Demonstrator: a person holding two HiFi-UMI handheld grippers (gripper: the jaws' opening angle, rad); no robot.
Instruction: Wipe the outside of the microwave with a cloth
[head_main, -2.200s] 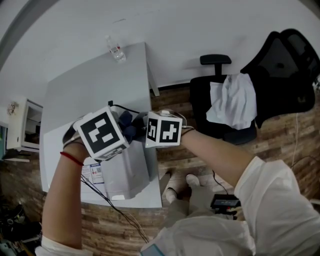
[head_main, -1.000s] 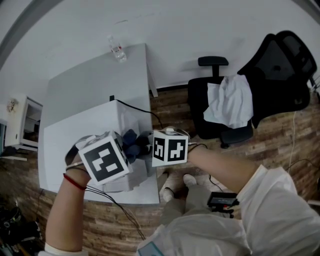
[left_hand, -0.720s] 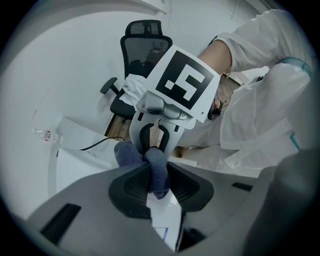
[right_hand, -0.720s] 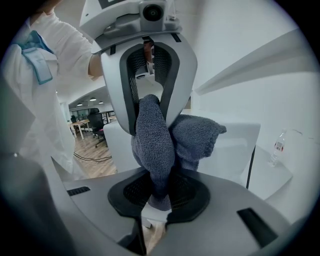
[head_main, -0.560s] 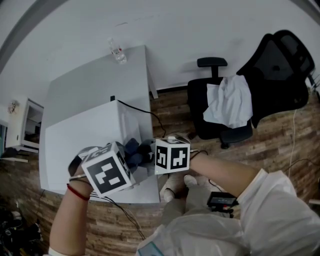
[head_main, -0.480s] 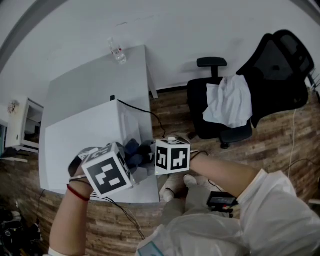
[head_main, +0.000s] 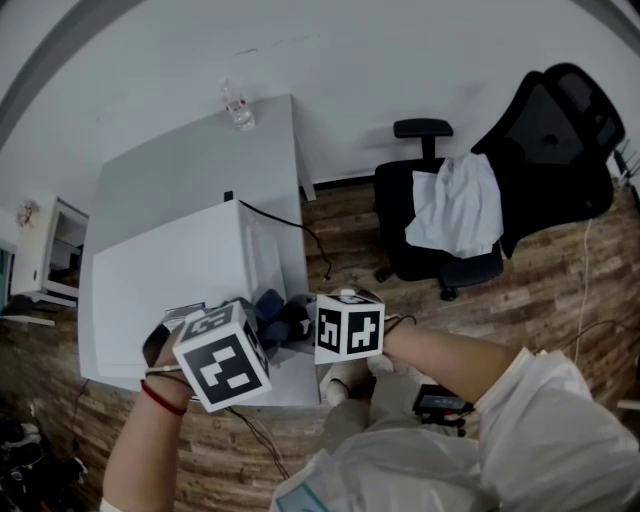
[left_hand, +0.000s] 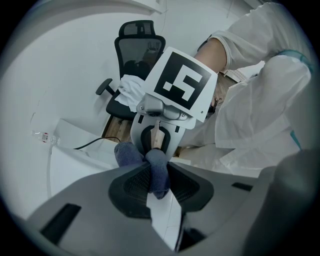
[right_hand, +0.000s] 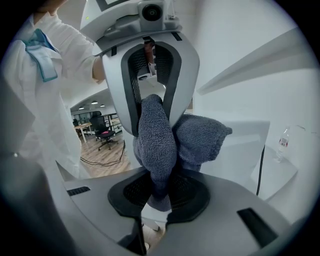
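The white microwave (head_main: 170, 270) stands on a grey table (head_main: 180, 160). A dark blue cloth (head_main: 278, 315) is bunched at the near end of the microwave's right side. Both grippers hold it from opposite sides. My left gripper (head_main: 258, 330) points straight down and is shut on the cloth (left_hand: 150, 167); in its own view the jaws (left_hand: 152, 182) pinch a fold. My right gripper (head_main: 302, 322) comes in from the right, also shut on the cloth (right_hand: 162, 140), with its jaws (right_hand: 159, 197) clamped on the hanging end.
A black cable (head_main: 290, 225) runs off the microwave's back corner to the floor. A clear bottle (head_main: 237, 103) stands at the table's far edge. A black office chair (head_main: 520, 160) with a white garment (head_main: 460, 205) stands to the right on the wood floor.
Both grippers, with the cloth between them, have slid along the microwave's right side toward its near corner, downward in the head view. Both grips are unchanged.
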